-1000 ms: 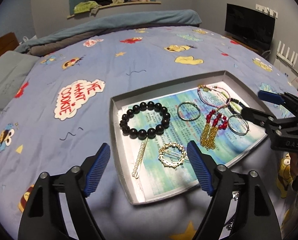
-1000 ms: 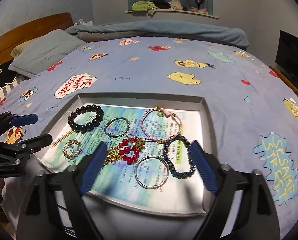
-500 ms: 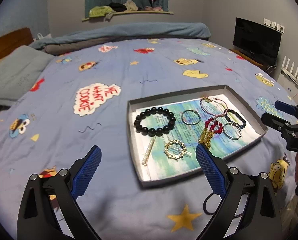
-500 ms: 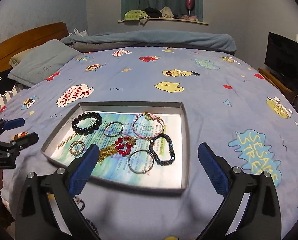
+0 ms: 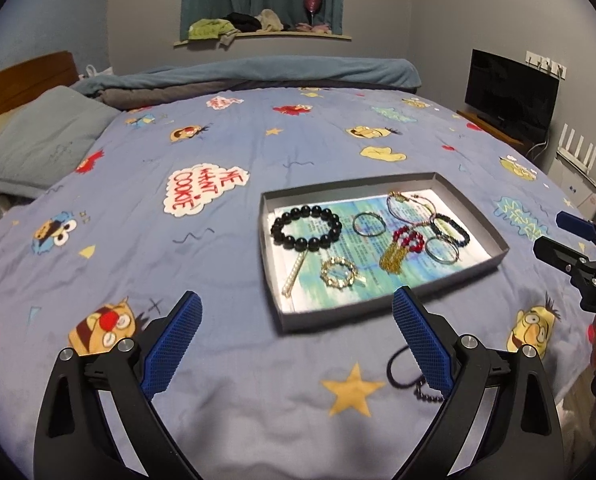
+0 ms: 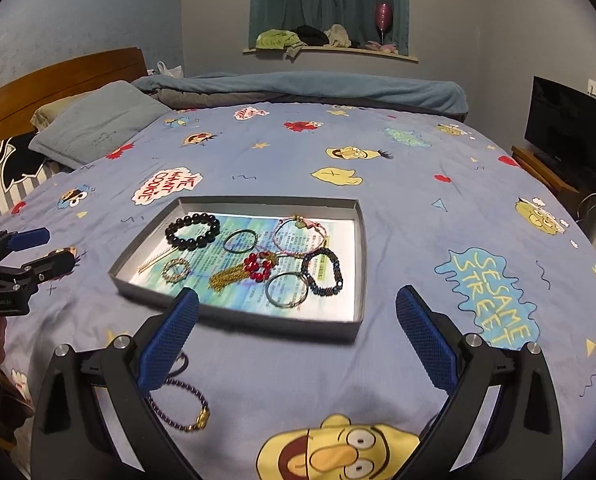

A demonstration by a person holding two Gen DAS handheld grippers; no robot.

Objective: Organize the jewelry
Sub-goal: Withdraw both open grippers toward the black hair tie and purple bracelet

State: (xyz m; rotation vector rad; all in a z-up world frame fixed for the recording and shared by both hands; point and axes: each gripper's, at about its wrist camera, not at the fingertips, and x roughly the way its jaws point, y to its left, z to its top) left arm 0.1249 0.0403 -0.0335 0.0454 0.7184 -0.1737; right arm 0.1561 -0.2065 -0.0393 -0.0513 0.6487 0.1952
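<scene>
- The tray (image 6: 360,264) sits mid-bed, at 12 o'clock from both grippers; it holds a black bead bracelet (image 5: 306,227), thin rings (image 5: 368,224), a gold ring brooch (image 5: 338,273), a pearl pin (image 5: 294,274), a red-bead piece with gold tassel (image 6: 258,266) and a dark bead loop (image 6: 323,271).
- Still outside the tray, by the bed's near edge: a beaded bracelet (image 6: 186,410) and a black hair tie (image 5: 398,368), at about 7 o'clock of the tray in the right view.
- All pieces look light and small. Bead strands are limp and would sag, so a pinch across the strand seems best; the metal rings are stiff and likely slippery, lying flat.
- The left gripper (image 5: 296,340) and right gripper (image 6: 298,338) both stand wide apart with nothing between the jaws, which have just been opening.
- The surface is a soft cartoon-print quilt (image 5: 138,220); thin pieces may sink into it, and the shallow tray could tip if pressed.
- Around: pillow (image 6: 98,128) at 10 o'clock, screen (image 6: 570,132) at 2, curtained sill (image 6: 330,50) at 12.
</scene>
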